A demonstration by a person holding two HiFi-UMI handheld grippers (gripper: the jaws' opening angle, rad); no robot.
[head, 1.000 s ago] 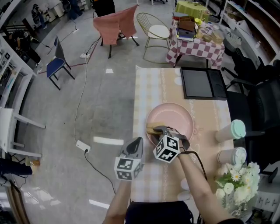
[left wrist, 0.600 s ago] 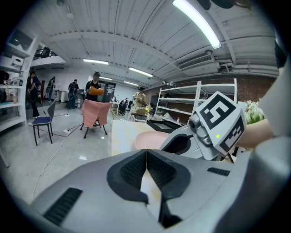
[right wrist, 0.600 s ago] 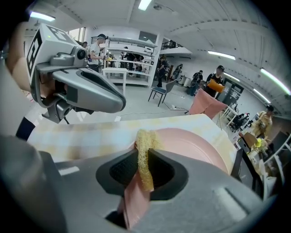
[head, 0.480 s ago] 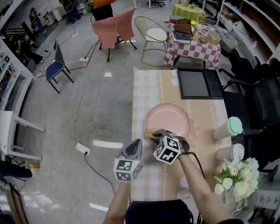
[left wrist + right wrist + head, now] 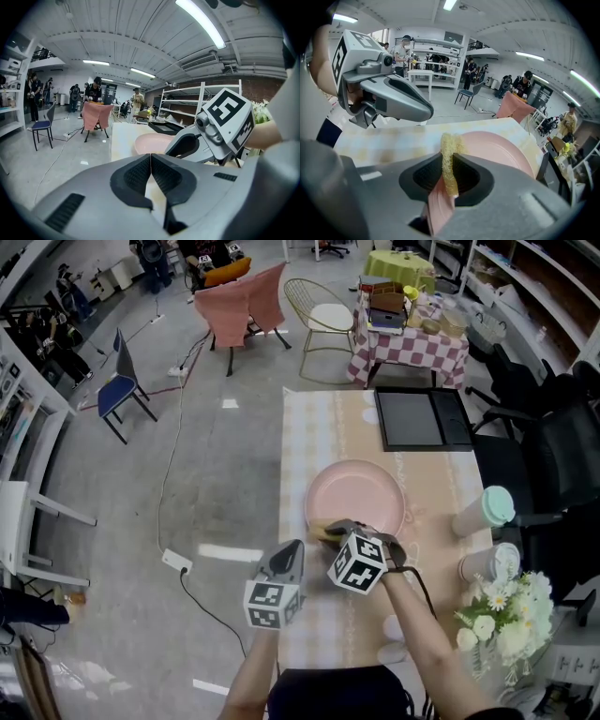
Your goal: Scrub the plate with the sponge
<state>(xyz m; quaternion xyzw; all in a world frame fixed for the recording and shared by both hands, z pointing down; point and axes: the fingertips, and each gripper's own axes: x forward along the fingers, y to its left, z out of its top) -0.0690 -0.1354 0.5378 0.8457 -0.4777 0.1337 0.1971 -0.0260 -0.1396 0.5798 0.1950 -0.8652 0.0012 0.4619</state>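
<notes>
A pink plate (image 5: 354,494) lies on the pale checked table (image 5: 314,423). My right gripper (image 5: 330,528) is shut on a yellow sponge (image 5: 322,528) at the plate's near left rim. In the right gripper view the sponge (image 5: 449,157) stands pinched edge-on between the jaws, with the plate (image 5: 497,149) just beyond. My left gripper (image 5: 289,552) hovers at the table's left edge, jaws pressed together on nothing. In the left gripper view the left gripper (image 5: 151,161) points toward the plate (image 5: 154,142), and the right gripper's marker cube (image 5: 229,120) shows at the right.
A black tray (image 5: 422,418) lies at the table's far end. Two lidded cups (image 5: 484,510) (image 5: 490,564) and white flowers (image 5: 502,615) stand along the right side. A black office chair (image 5: 553,451) is beside the table; chairs and cables are on the floor to the left.
The right gripper with the sponge has stayed at the plate's near left rim. The head view has shifted slightly; the left gripper has not moved.
</notes>
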